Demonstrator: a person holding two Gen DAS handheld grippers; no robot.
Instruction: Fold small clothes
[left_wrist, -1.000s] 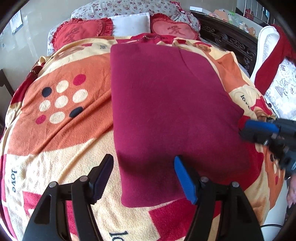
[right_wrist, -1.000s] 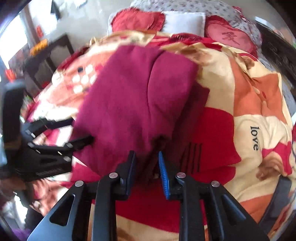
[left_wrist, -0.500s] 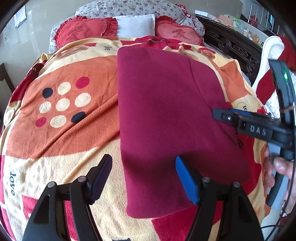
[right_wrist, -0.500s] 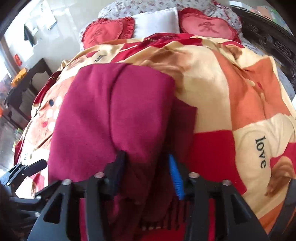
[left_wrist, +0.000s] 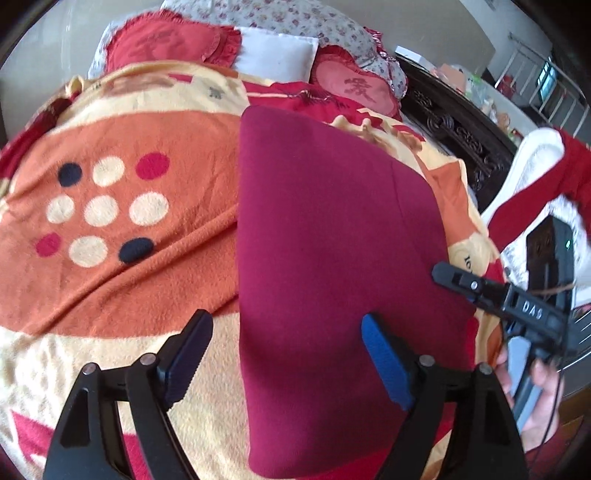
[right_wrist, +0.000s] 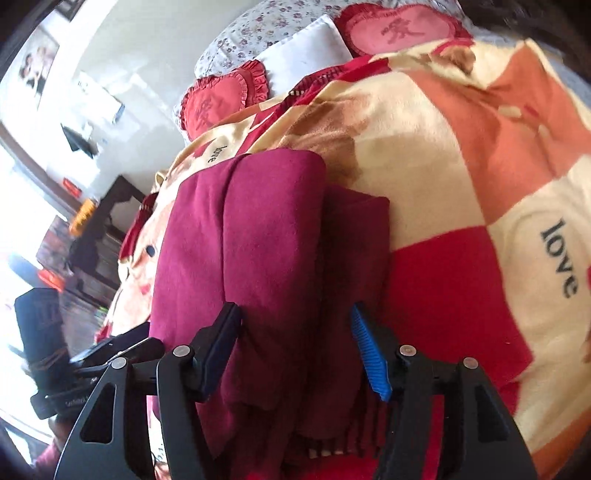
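Left wrist view: my left claw (left_wrist: 286, 354) stands wide, jaws opening, nothing gripped; its blue pad hangs over the maroon garment (left_wrist: 332, 258), which lies folded flat on the patterned blanket (left_wrist: 122, 266) of the bed. My right claw (left_wrist: 448, 273) shows at the garment's right edge. Right wrist view: my right claw (right_wrist: 295, 350) is releasing, jaws opening around the garment's (right_wrist: 251, 243) thick folded edge, pads apparently off the cloth. To finish this fold well, I judge both claws should clear without dragging the layers. A second ago the right claw was clenched on that edge and the left stood narrower.
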